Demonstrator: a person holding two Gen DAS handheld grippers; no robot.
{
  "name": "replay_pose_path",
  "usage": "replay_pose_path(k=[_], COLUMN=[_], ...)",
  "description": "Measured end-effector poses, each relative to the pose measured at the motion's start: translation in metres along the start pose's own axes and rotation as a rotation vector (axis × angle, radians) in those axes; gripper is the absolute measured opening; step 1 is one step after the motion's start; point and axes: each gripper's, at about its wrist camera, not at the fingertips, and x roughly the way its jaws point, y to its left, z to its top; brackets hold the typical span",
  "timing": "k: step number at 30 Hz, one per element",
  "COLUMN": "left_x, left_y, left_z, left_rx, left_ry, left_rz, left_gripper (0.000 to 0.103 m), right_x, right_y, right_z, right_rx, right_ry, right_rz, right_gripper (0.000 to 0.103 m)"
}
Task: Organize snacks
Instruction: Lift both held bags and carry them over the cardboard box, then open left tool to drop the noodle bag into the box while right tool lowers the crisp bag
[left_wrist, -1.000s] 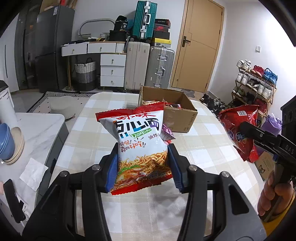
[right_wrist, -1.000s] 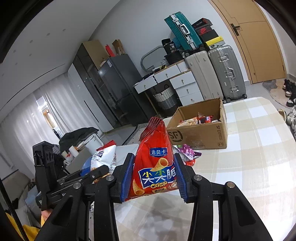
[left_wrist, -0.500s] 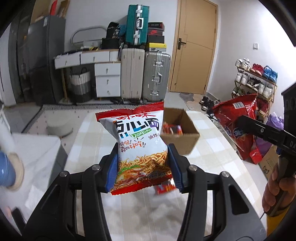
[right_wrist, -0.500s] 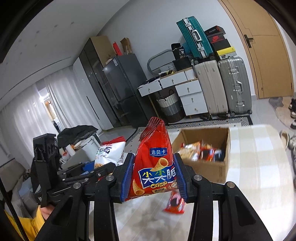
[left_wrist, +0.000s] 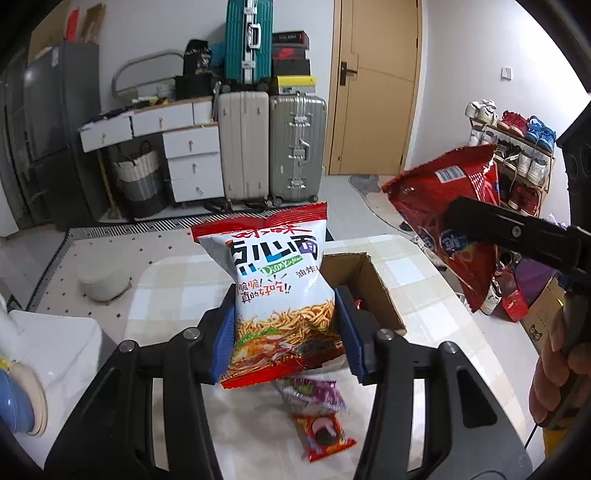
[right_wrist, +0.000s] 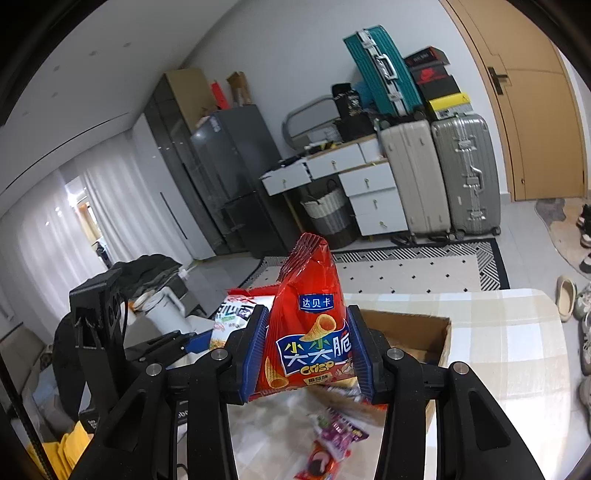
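Meanwhile, left gripper (left_wrist: 286, 328) clamped on white noodle-snack bag (left_wrist: 277, 288), held upright above checked table (left_wrist: 439, 295) beside open cardboard box (left_wrist: 376, 284); right gripper (right_wrist: 308, 354) clamped on red crisp bag (right_wrist: 306, 314), raised over box's near edge.

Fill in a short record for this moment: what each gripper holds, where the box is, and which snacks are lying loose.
left gripper: shut on the noodle snack bag
right gripper: shut on the red crisp bag
cardboard box: open, on the checked table, just beyond both bags
loose snacks: purple packet and small red packet, on the table near the box
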Motion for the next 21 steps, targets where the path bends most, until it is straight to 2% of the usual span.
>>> replay_pose_path(k=[2,6,14,21], left_x=[0.016,0.058,0.126,0.186], left_y=[-0.001,-0.001,-0.008,-0.012], left_z=[0.001,0.013,0.029,0.040], left_rx=[-0.008,-0.012,0.018,0.024], left_ry=[0.024,0.068,0.144,0.191], left_rz=[0.035,0.043,0.027,0.007], left_gripper=[0.047,0.047,0.047,0.047], right_x=[0.013,0.035,0.081,0.103], right_y=[-0.011,-0.031,-0.063,-0.080], right_z=[0.004,0.004,-0.005,-0.016], right_rx=[0.027,0.052,0.088,0.097], right_ry=[0.018,0.044,0.108,0.145], right_rz=[-0.010,-0.024,-0.047,-0.064], right_gripper=[0.043,0.043,0.043,0.043])
